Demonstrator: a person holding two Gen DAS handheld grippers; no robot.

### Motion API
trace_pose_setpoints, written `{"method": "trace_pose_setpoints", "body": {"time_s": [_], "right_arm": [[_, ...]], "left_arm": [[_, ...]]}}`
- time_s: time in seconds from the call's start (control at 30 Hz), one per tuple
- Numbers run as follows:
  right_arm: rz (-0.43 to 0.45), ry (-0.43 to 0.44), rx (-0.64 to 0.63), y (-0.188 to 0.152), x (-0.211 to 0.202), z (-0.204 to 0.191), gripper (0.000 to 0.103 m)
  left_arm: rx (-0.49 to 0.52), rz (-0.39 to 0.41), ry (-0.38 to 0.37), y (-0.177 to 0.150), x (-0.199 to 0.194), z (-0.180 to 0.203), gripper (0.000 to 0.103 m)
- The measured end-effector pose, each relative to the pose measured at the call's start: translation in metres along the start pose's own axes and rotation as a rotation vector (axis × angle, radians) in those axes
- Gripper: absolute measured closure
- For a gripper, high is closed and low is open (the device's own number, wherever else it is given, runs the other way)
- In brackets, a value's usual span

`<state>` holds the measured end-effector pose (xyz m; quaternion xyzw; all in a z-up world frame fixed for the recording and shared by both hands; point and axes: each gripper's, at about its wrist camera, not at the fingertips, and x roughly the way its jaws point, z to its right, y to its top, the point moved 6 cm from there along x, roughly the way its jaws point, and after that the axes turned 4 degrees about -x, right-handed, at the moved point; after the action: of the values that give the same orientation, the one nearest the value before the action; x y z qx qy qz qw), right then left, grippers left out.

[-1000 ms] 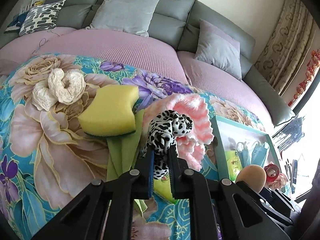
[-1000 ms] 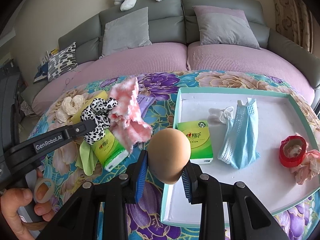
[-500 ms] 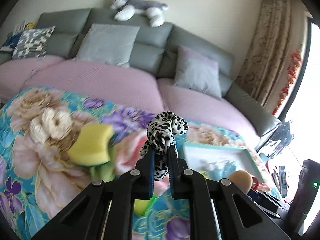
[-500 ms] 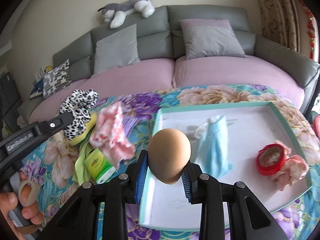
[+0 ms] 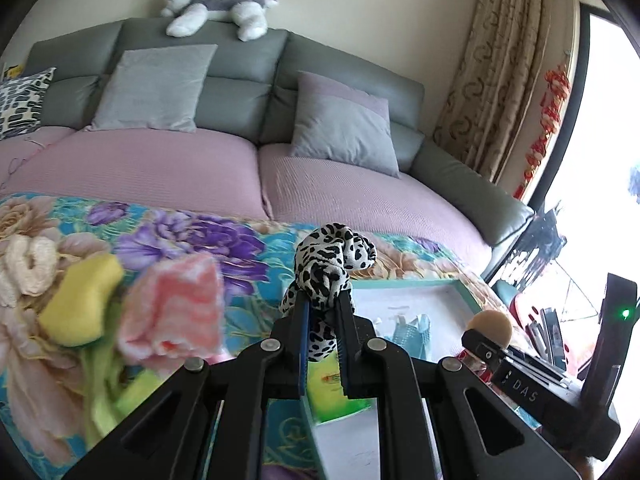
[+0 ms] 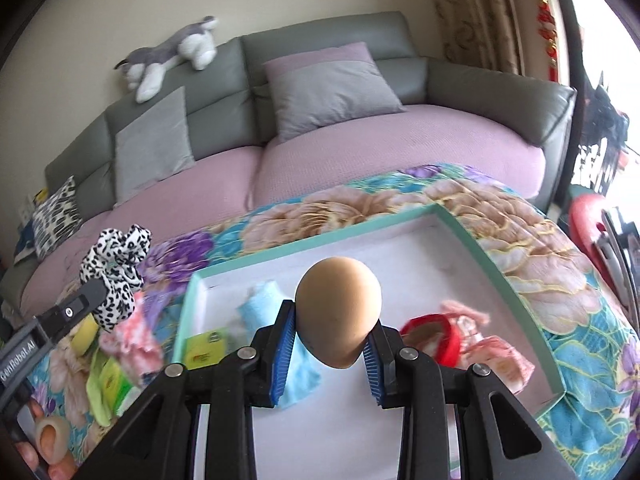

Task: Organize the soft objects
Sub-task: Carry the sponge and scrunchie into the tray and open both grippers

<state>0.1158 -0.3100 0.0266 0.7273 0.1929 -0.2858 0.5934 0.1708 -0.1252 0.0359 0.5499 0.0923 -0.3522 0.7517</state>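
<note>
My left gripper is shut on a black-and-white spotted scrunchie, held in the air above the left edge of the teal-rimmed white tray. In the right wrist view the same scrunchie hangs at the left. My right gripper is shut on a tan egg-shaped sponge, raised over the tray. Inside the tray lie a blue face mask, a green tissue pack, a red scrunchie and a pink scrunchie.
On the flowered cloth left of the tray lie a pink fluffy cloth, a yellow sponge, a green cloth and a cream scrunchie. A grey sofa with cushions stands behind. A hand shows at the lower left.
Both grippers have lifted and swung to the right with their loads, the scrunchie off the pile and toward the tray, the egg-shaped sponge further over the tray. Both views have tilted up.
</note>
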Motion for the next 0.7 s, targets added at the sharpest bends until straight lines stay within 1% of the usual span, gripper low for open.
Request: {"method": "trace_pose_setpoints", "body": {"time_s": [0.1,0.17,0.43,0.7], "right_arm": [[0.0,-0.02,0.02,0.005,0.006,0.012,0.069],[-0.003,-0.025,0.032,0.006,0.01,0.017,0.069],[-0.028,-0.043,0.044,0.006,0.027,0.024,0.069],[-0.04,-0.046,0.057,0.001,0.033,0.029,0.069]], "left_arm": [[0.01,-0.025,-0.012,-0.006,0.015,0.008,0.091],[0.035,-0.037,-0.01,-0.01,0.025,0.015,0.091],[0.089,-0.075,0.012,-0.014,0.052,0.03,0.091],[0.092,-0.098,0.023,-0.017,0.06,0.033,0.091]]}}
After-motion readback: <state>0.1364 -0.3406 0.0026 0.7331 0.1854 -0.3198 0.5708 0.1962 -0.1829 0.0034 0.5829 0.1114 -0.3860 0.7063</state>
